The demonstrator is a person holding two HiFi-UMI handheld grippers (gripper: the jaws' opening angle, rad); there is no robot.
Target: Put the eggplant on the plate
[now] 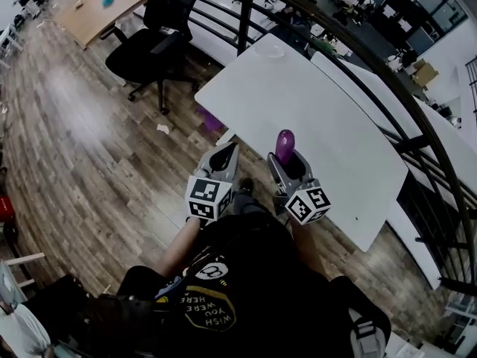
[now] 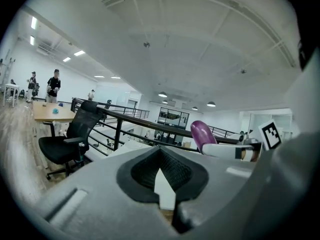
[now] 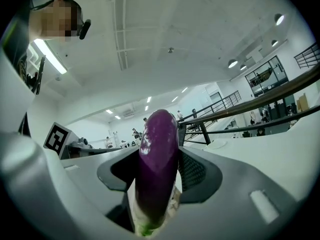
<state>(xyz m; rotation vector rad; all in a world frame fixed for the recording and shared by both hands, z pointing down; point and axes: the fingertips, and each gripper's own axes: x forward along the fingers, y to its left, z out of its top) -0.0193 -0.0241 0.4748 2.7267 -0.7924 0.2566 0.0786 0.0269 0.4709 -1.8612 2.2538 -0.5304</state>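
A purple eggplant [image 1: 285,143] stands upright between the jaws of my right gripper [image 1: 288,155], which is shut on it over the near edge of the white table [image 1: 320,125]. In the right gripper view the eggplant [image 3: 159,159] fills the gap of that gripper [image 3: 160,151], green stem end towards the camera. A pale round plate [image 1: 275,50] lies at the table's far end. My left gripper [image 1: 226,150] hovers beside the right one, off the table's near-left edge. In its own view the left gripper [image 2: 160,151] has its tips together and holds nothing, and the eggplant [image 2: 201,134] shows to its right.
A black office chair [image 1: 153,47] stands left of the table on the wooden floor. A dark metal railing [image 1: 358,66] curves behind the table. Something purple [image 1: 211,119] sits under the table's left edge. A wooden desk [image 1: 100,6] is at the far left.
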